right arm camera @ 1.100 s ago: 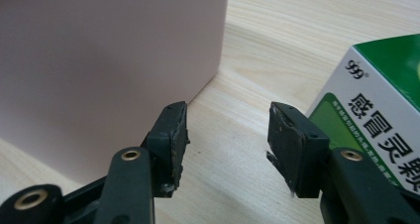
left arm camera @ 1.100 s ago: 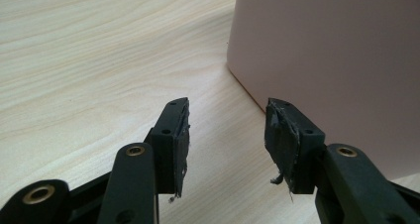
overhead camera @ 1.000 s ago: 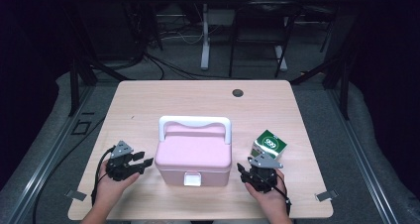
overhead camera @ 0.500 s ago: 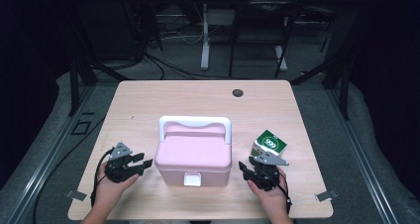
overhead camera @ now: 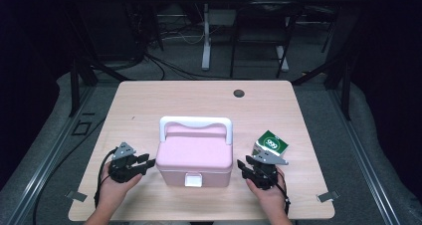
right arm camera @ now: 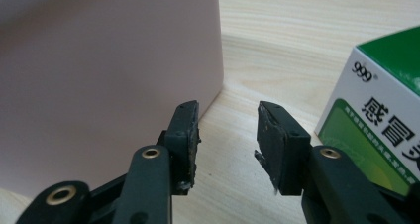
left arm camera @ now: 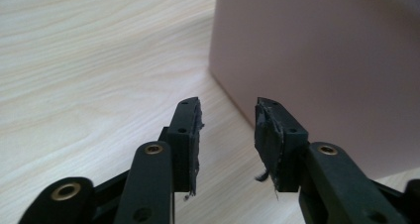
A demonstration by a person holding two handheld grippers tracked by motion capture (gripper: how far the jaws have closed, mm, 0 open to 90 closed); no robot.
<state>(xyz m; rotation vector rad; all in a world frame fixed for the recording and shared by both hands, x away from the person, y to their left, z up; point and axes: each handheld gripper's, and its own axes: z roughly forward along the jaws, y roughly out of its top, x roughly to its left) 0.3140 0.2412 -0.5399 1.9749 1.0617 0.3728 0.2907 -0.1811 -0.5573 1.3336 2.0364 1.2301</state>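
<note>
A pink lidded box (overhead camera: 195,155) with a white handle (overhead camera: 195,121) and a white front latch (overhead camera: 192,180) stands at the table's front middle. Its pink side wall (left arm camera: 317,70) rises just right of my left gripper (left arm camera: 228,135), whose jaws stand open and empty. That left gripper (overhead camera: 147,164) sits at the box's left side in the high view. My right gripper (right arm camera: 228,135) is open and empty too, between the box wall (right arm camera: 109,80) and a green-and-white medicine carton (right arm camera: 381,115). The carton (overhead camera: 270,146) rests just behind the right gripper (overhead camera: 244,166).
The light wooden table (overhead camera: 149,110) has a small dark round hole (overhead camera: 239,93) near its far edge. Table legs and cables lie on the dark floor beyond it. Bare tabletop stretches behind and to both sides of the box.
Both hands have drawn slightly back toward the front edge. The right gripper has shifted a little away from the carton. The box and carton have stayed put.
</note>
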